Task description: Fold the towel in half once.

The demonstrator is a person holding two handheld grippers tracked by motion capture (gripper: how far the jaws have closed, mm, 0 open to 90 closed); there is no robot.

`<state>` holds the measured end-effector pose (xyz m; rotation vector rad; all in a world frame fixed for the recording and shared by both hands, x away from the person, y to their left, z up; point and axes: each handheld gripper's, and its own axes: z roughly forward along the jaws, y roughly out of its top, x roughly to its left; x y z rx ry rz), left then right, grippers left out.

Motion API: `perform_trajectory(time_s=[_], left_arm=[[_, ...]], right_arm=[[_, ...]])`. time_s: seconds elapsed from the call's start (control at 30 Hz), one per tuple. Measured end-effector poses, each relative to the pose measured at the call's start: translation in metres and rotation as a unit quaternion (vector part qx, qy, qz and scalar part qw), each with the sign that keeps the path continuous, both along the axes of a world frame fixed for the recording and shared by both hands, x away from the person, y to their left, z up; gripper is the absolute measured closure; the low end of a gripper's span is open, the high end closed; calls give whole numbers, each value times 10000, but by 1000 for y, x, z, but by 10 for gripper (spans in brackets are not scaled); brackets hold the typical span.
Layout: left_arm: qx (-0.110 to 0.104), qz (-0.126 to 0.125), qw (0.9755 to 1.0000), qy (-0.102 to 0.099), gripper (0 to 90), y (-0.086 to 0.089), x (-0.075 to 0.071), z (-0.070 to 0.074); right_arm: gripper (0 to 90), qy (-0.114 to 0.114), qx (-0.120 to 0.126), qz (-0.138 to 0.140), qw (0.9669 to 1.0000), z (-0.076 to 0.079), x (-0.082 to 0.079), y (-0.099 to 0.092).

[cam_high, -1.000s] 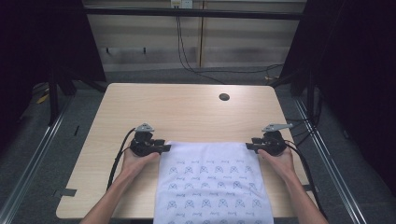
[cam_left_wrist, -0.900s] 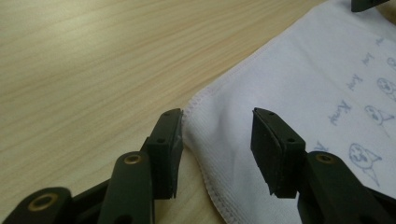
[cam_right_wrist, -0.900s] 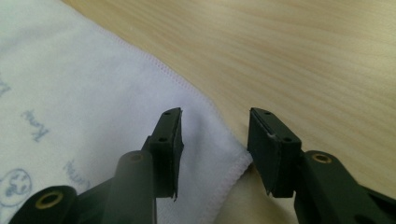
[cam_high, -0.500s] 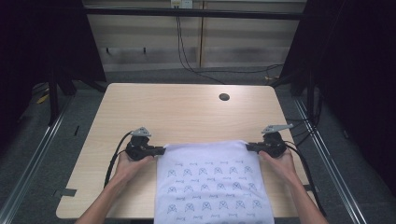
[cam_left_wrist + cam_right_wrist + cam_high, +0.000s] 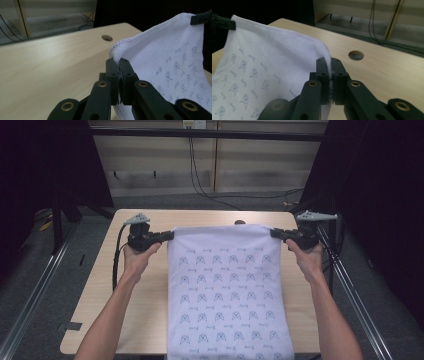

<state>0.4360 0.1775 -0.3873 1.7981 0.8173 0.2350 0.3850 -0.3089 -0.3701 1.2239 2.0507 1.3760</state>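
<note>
Stretching printed cloth (image 5: 227, 290) taut — both top corners pinched, bare table (image 5: 145, 310) alongside

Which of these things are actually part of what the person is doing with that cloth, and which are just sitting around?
In use:
- patterned white cloth, held up by its two top corners
- left gripper, jaws shut on one corner
- right gripper, jaws shut on the other
- wooden table under the cloth

Just there:
- round hole in the table
- cables on the floor behind
</note>
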Motion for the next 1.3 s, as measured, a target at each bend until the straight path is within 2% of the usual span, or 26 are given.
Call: perform_trajectory(time_s=[0.1, 0.17, 0.2, 0.23, 0.3, 0.33, 0.43, 0.5, 0.6, 0.67, 0.73, 0.77, 0.8, 0.83, 0.87, 0.9, 0.93, 1.0, 1.1, 1.13, 1.17, 1.2, 1.23, 1.27, 1.3], left_arm=[[36, -50, 9999, -159, 878, -6, 3, 16], [-75, -110, 9998, -164, 878, -7, -1, 18], [-41, -171, 9997, -154, 878, -8, -4, 17], [32, -233, 9996, -148, 878, -8, -9, 14], [112, -305, 9994, -87, 877, -7, -20, 5], [88, -391, 9992, -30, 876, -6, -27, 0], [166, -606, 9980, 33, 877, -1, -52, -12], [319, -732, 9968, 35, 877, 3, -70, -17], [277, -947, 9951, 80, 877, 10, -103, -23], [377, -1023, 9939, 145, 877, 12, -121, -28], [379, -1182, 9920, 244, 877, 13, -139, -34], [415, -1259, 9908, 285, 877, 14, -148, -38], [395, -1334, 9895, 399, 877, 14, -157, -43], [380, -1356, 9887, 506, 877, 15, -165, -48], [364, -1404, 9874, 630, 877, 16, -172, -54], [377, -1453, 9855, 787, 876, 15, -180, -60], [537, -1481, 9833, 911, 875, 13, -186, -67], [743, -1661, 9772, 1090, 876, 9, -194, -80], [1019, -1789, 9693, 1346, 875, 4, -196, -94], [1108, -1804, 9666, 1442, 876, 1, -194, -99], [1160, -1761, 9654, 1534, 875, -1, -192, -103], [1310, -1693, 9648, 1527, 875, -3, -191, -106], [1309, -1707, 9642, 1549, 875, -5, -189, -108], [1276, -1689, 9646, 1572, 875, -5, -187, -109], [1265, -1623, 9658, 1575, 875, -5, -185, -109]], right_arm=[[868, -165, -45, -105, 9998, 21, 6, -3], [867, -349, 157, -163, 9991, 31, 2, -4], [866, -342, 236, -84, 9991, 32, -1, -4], [866, -279, 181, 52, 9994, 31, -5, -2], [867, -172, -35, 227, 9996, 24, -16, 0], [867, -105, -44, 296, 9995, 18, -23, -1], [868, 99, 41, 389, 9992, -1, -45, -10], [868, 156, 78, 551, 9983, -12, -64, -15], [868, 220, 208, 763, 9966, -24, -98, -17], [867, 260, 328, 875, 9953, -33, -123, -15], [868, 440, 322, 889, 9945, -45, -145, -13], [867, 564, 176, 937, 9938, -51, -154, -11], [867, 633, 81, 950, 9934, -55, -164, -10], [867, 723, 138, 964, 9926, -60, -174, -11], [868, 818, 86, 993, 9917, -65, -183, -11], [867, 887, -12, 1001, 9910, -69, -192, -10], [867, 956, 18, 1007, 9903, -73, -200, -11], [867, 1187, -68, 1059, 9872, -83, -212, -10], [868, 1580, -271, 1124, 9806, -103, -218, -5], [867, 1771, -325, 1101, 9775, -110, -217, -3], [867, 1873, -521, 1083, 9749, -113, -215, -1], [868, 1867, -545, 1083, 9749, -113, -213, 0], [868, 1871, -530, 1097, 9748, -113, -210, 2], [868, 1895, -632, 1070, 9740, -115, -207, 4], [869, 1977, -782, 1066, 9713, -118, -205, 7]])
